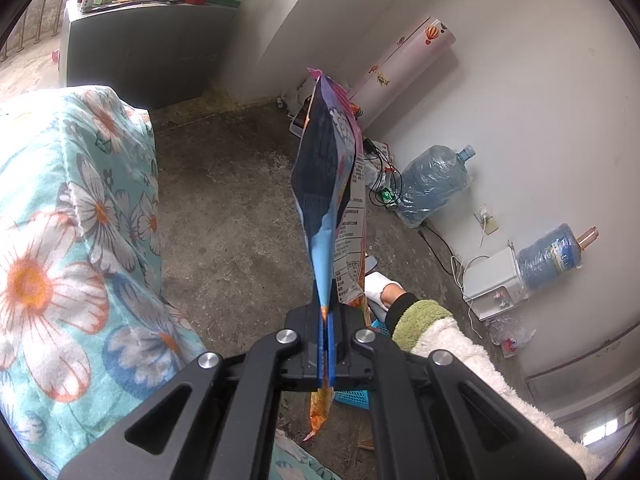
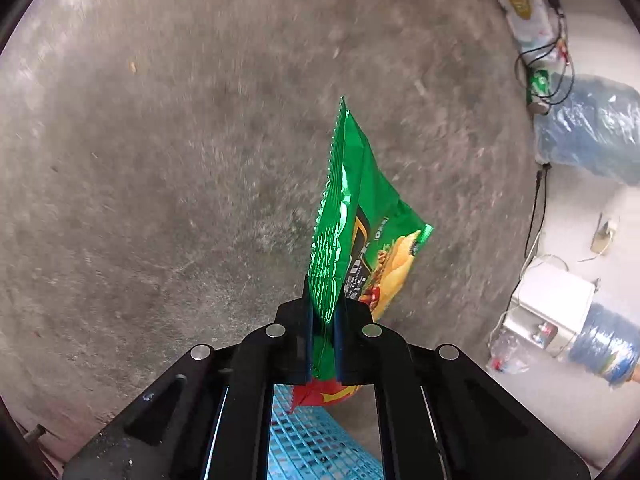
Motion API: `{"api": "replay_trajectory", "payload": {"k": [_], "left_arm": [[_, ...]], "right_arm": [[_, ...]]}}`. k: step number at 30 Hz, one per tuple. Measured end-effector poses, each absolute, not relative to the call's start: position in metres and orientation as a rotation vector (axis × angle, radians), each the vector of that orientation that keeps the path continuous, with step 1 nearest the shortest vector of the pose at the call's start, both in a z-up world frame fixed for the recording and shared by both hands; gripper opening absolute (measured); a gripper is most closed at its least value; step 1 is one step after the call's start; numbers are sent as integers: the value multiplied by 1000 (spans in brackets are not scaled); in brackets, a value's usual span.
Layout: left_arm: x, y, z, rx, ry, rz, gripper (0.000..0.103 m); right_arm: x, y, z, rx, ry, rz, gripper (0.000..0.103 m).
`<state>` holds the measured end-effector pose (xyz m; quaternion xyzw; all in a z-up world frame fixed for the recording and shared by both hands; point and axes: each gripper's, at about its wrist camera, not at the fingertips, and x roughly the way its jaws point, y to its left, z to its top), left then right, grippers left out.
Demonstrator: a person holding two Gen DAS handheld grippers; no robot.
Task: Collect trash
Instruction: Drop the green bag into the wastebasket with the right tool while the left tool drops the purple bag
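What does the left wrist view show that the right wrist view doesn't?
Left only: the left gripper shut on a blue snack bag, a floral quilt, a cluttered cabinet, and a fuzzy sleeve. Right only: the right gripper shut on a green chip bag. Both: the concrete floor, the blue basket, the water jugs and the white dispenser.

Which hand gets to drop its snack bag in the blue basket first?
Probably right. The right gripper, holding the crinkly green chip bag, has the blue plastic basket directly beneath; the left gripper's blue-and-pink bag sits beside it.
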<state>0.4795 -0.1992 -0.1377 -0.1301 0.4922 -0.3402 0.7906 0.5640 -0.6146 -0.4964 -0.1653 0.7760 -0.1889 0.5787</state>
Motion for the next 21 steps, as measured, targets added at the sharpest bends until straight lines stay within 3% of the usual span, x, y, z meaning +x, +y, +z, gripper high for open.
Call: {"api": "replay_trajectory", "payload": {"k": [6,12,16,21], "left_arm": [[478,-199,-138,-277,1048,-733,1],[464,-197,-124,-248,937,-767,0],[445,-210,-107,-157,854,-771,0],[413,-247,-93,-117,969,-814,0]], "right_arm": [[519,-615,-329,-143,1437,-479,4],[365,-626,-173,367,974,-466,4],[246,-623,-139,772,695,-364,4],[149,-618,-178,1144,500,-353,5]]}}
